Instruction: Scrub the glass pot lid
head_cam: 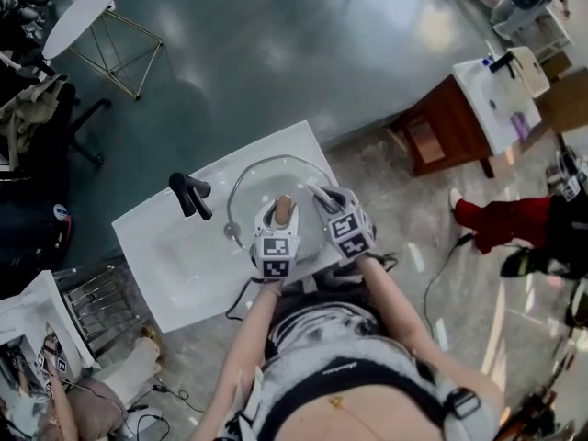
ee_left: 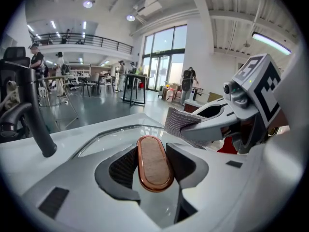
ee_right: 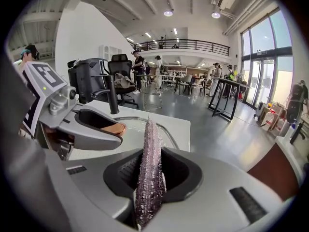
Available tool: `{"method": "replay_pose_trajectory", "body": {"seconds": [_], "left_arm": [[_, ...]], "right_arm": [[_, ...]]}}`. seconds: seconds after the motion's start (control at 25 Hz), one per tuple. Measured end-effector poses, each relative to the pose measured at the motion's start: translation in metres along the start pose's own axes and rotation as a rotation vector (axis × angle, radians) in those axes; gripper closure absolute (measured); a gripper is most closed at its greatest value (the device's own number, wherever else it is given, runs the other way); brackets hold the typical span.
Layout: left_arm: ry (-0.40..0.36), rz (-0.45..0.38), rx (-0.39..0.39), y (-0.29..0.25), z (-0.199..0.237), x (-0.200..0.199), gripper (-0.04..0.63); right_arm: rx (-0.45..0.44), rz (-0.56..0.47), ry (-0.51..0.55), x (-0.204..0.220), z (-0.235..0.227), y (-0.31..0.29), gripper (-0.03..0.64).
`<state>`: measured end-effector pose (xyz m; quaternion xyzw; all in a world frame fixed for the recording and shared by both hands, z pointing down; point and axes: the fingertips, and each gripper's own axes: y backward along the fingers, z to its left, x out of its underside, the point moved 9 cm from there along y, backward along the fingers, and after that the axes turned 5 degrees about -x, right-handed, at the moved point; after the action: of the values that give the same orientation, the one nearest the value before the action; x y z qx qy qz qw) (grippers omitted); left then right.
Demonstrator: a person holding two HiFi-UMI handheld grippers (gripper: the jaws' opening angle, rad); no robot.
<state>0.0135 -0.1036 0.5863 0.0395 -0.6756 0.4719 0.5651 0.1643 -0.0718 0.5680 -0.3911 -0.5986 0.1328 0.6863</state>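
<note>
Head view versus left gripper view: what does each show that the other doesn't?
Only the head view: most of the lid's rim over the sink, the person's forearms, and a round side table.

Only the left gripper view: the left gripper's jaws seen close up, closed on the copper-rimmed handle, with the mezzanine and windows behind.

Both: the faucet, sink, lid, handle, and the right gripper clamping the scrubber.
</note>
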Motion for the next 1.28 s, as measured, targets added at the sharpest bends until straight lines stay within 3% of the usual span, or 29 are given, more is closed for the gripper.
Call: {"method": "replay_pose_trajectory", "body": {"seconds": [0.2, 0.68, 1.28], "left_arm": [[0.014, 0.018, 0.022, 0.000, 0.002, 0.000, 0.410], [0.015, 0.021, 0.026, -0.001, 0.002, 0.000, 0.408], [0.008, 0.010, 0.021, -0.001, 0.001, 0.000, 0.408]], "right_arm": [[-0.024, 0.037, 0.056, 0.002, 0.005, -0.011, 0.529], [-0.071, 0.043, 0.057, -0.013, -0.007, -0.037, 0.528], [-0.112, 0.064, 0.188, -0.039, -0.002, -0.065, 0.525]]}}
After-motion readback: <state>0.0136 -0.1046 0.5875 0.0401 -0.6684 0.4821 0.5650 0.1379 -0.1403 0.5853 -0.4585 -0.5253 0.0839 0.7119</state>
